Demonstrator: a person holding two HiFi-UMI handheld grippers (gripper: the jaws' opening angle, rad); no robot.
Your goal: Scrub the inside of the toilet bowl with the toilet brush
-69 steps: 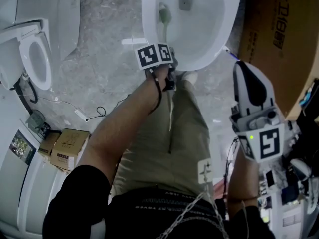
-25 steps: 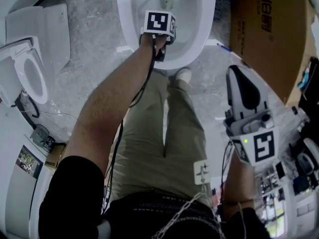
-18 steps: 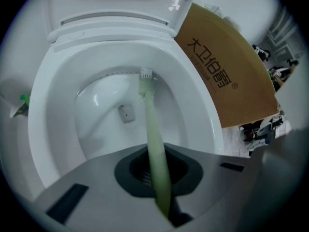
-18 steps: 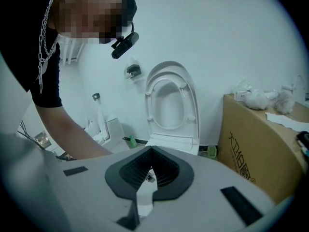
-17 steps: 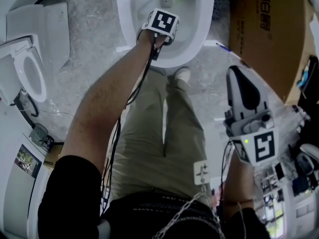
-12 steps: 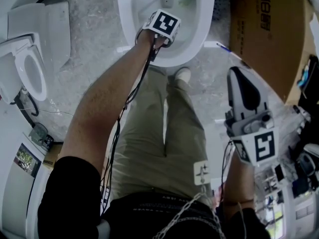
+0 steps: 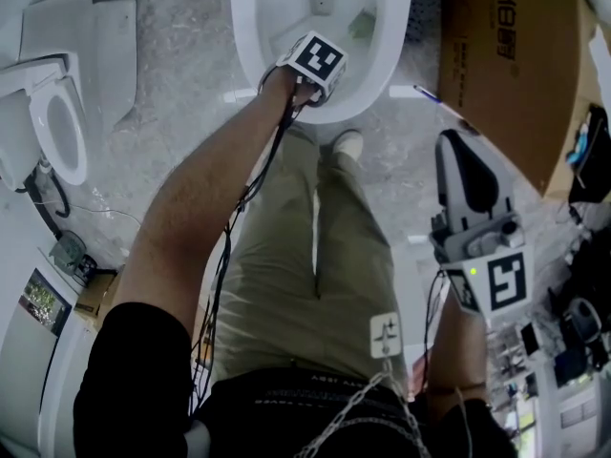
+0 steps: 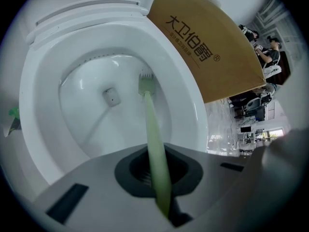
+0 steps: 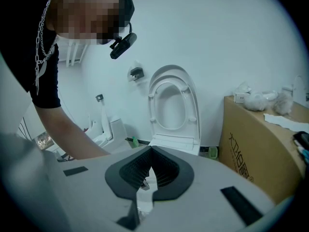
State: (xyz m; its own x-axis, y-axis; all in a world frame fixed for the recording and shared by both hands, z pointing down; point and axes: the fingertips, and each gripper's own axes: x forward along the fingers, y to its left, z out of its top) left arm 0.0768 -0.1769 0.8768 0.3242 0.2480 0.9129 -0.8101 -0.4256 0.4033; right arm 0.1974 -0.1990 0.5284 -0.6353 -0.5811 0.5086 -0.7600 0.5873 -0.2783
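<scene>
Inside the toilet bowl [image 7: 244, 15], the toilet brush [image 8: 150, 124] — clamped in the left hand-held gripper [image 8: 158, 174] — has swept rightward.

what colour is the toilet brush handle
The toilet brush handle is pale green; clearest in the left gripper view, where the left tongs clamp it.
</scene>
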